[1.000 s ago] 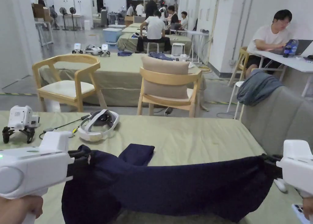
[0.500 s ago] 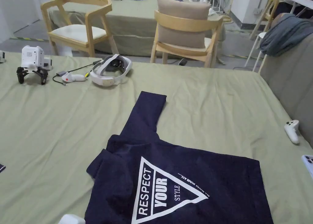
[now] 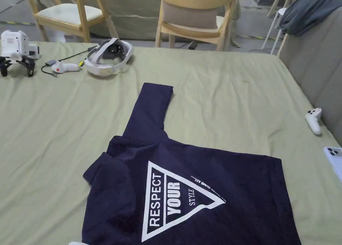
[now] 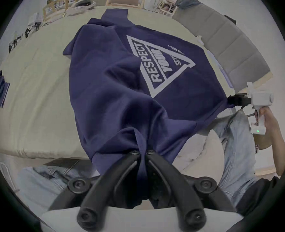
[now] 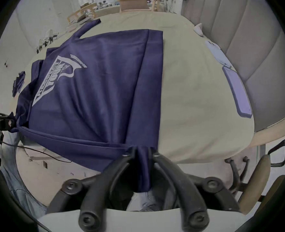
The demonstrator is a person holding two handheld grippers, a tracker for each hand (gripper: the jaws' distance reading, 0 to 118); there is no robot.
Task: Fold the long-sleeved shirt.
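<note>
**Navy shirt spread out, both tongs pinching the near edge**

The navy long-sleeved shirt point(image 3: 187, 192) lies print-up on the green-covered counter point(image 3: 233, 98), lower centre of the head view, with a white triangle graphic and one sleeve pointing up the frame. The left tongs point(image 4: 142, 152) and right tongs point(image 5: 142, 152) each clamp bunched fabric hanging off the counter's near edge.

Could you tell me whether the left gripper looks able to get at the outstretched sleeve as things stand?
Probably not yet. The left gripper is shut on the navy shirt at the table's near edge, while the sleeve lies beyond the shirt's body. The cloth over it looks bare, so releasing first should leave the way free.
</note>
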